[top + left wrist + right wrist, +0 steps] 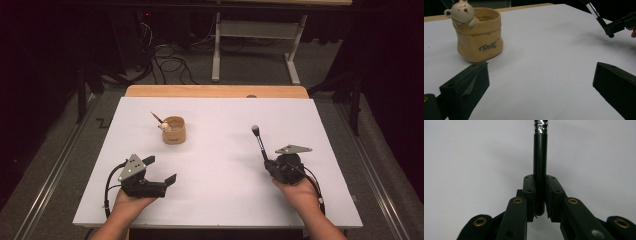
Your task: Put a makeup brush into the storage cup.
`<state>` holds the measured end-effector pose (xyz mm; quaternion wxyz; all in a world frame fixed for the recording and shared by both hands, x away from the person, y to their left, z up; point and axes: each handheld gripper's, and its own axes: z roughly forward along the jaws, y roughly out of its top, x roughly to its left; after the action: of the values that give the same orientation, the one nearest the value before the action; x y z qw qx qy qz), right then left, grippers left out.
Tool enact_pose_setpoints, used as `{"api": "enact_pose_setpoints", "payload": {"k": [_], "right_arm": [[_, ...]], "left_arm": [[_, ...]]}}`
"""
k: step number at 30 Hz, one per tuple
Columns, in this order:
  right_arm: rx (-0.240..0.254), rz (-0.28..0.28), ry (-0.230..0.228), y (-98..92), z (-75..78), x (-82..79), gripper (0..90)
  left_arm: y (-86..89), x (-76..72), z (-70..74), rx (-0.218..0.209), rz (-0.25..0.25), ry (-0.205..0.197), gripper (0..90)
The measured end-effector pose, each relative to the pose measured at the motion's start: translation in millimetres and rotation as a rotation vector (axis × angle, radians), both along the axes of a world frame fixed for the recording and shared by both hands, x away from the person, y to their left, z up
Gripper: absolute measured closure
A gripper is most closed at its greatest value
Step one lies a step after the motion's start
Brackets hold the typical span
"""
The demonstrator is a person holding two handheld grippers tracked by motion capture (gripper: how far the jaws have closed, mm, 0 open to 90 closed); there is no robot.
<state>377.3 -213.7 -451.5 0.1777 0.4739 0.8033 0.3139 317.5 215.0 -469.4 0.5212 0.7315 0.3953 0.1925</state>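
from the high view, the right gripper (269,162) sits near the right side of the white table (220,200), its jaws clamped on the lower handle of a black makeup brush (259,141) whose pale tip points up and away toward the far side. the tan bear pot (174,130) stands left of centre, farther off, with a thin brown stick (157,118) leaning out of its far left rim. the left gripper (161,173) rests near the left edge, jaws spread wide with nothing between them. in the left gripper view, the bear pot (480,35) stands just beyond the left jaw, not touching it, and the brush (599,17) hangs in at the far right, well apart from the pot. in the right gripper view, the pads (529,192) squeeze the black handle (540,157) close to its butt end, the silver ferrule far above. the step in hand looks like carrying the brush across to drop it into the pot. since the grip is low on the handle, the long end may swing, so it is best to keep it steady, arrive above the rim, mind the stick, lower the butt end in first, and part the jaws only once it is inside. the free left gripper could steady the pot.
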Motion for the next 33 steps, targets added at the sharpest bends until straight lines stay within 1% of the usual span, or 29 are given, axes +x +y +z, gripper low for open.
{"api": "enact_pose_setpoints", "payload": {"k": [2,5,6,9,11,14,15,17,19,22,25,27,28,30,33], "right_arm": [[0.006,0.001,-0.020,0.6,-2.5,-1.3,81.1],[0.050,-0.006,-0.035,-1.1,-5.8,-0.1,81.0],[0.057,-0.006,-0.038,-1.7,-6.6,0.4,81.0],[0.069,-0.007,-0.066,-3.0,-7.6,0.3,81.0],[0.085,-0.008,-0.080,-4.3,-7.7,-0.4,81.0],[0.093,-0.010,-0.081,-5.3,-9.0,-0.6,81.0],[0.105,-0.007,-0.092,-6.3,-11.7,-1.8,81.0],[0.103,-0.004,-0.101,-6.1,-13.4,-3.2,81.0],[0.115,0.002,-0.119,-5.8,-13.6,-4.5,81.0],[0.141,0.009,-0.122,-4.5,-13.6,-6.0,81.0],[0.136,0.027,-0.154,-2.6,-11.4,-8.4,81.0],[0.142,0.028,-0.164,-2.2,-10.1,-9.8,81.0],[0.154,0.026,-0.169,-2.4,-9.6,-10.5,81.0],[0.163,0.037,-0.188,-3.7,-8.5,-11.8,80.9],[0.182,0.039,-0.203,-3.2,-7.8,-14.2,81.0]], "left_arm": [[-0.5,0.3,-0.7,-0.004,0.005,0.001,1.3],[0.1,0.8,-1.3,-0.003,0.012,0.002,1.3],[0.4,0.9,-1.5,-0.004,0.015,0.004,1.4],[0.8,1.4,-1.9,-0.003,0.022,0.003,1.4],[0.7,1.7,-2.4,-0.002,0.025,0.004,1.3],[0.7,1.9,-2.8,0.001,0.026,0.005,1.3],[0.4,2.1,-3.2,0.001,0.028,0.005,1.3],[-0.1,1.8,-2.9,-0.003,0.027,0.000,1.3],[-0.4,1.6,-2.4,0.000,0.023,-0.005,1.3],[-1.7,1.0,-1.8,0.004,0.014,-0.013,1.3],[-2.4,0.7,-1.8,0.001,0.009,-0.017,1.3],[-2.5,0.2,-1.6,0.002,0.007,-0.019,1.3],[-2.6,0.0,-1.4,0.000,0.007,-0.020,1.3],[-2.5,-0.2,-1.2,0.000,0.007,-0.022,1.3],[-2.3,-0.6,-0.8,-0.002,0.005,-0.025,1.3]]}}
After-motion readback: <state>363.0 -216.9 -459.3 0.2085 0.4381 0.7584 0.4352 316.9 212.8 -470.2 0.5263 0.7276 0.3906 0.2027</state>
